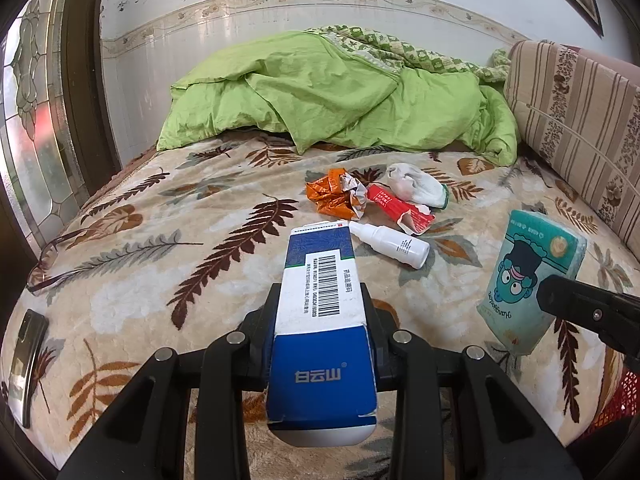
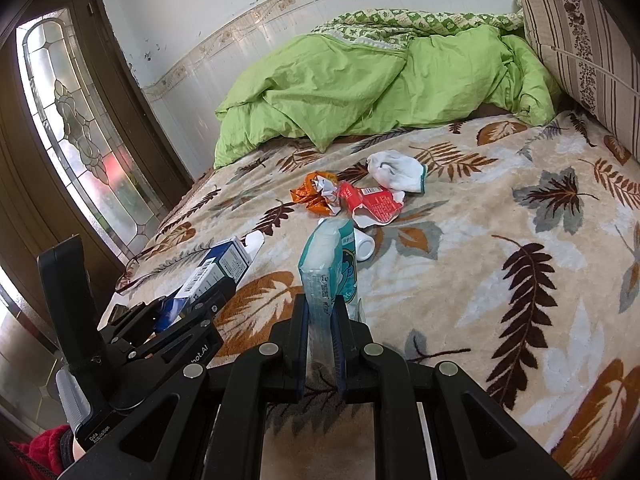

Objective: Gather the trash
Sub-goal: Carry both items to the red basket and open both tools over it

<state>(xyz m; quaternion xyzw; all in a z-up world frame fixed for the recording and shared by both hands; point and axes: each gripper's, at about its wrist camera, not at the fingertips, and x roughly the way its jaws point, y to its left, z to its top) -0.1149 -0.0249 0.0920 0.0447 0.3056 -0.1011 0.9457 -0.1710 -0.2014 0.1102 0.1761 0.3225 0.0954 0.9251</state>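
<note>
Holding: in the left wrist view the blue-white carton (image 1: 322,312) is pinched by the left tool (image 1: 320,300) above the bed (image 1: 132,264); loose wrappers (image 1: 338,194) lie at 12 o'clock. In the right wrist view the tissue pack (image 2: 330,266) is clamped by the right tool (image 2: 320,316). Carry step judged; a bin is needed, none seen.

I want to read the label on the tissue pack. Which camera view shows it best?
The left wrist view: the tissue pack shows its broad printed face with the cartoon figure. In the right wrist view, the right gripper holds the pack edge-on, so only its narrow side and a strip of print show.
</note>
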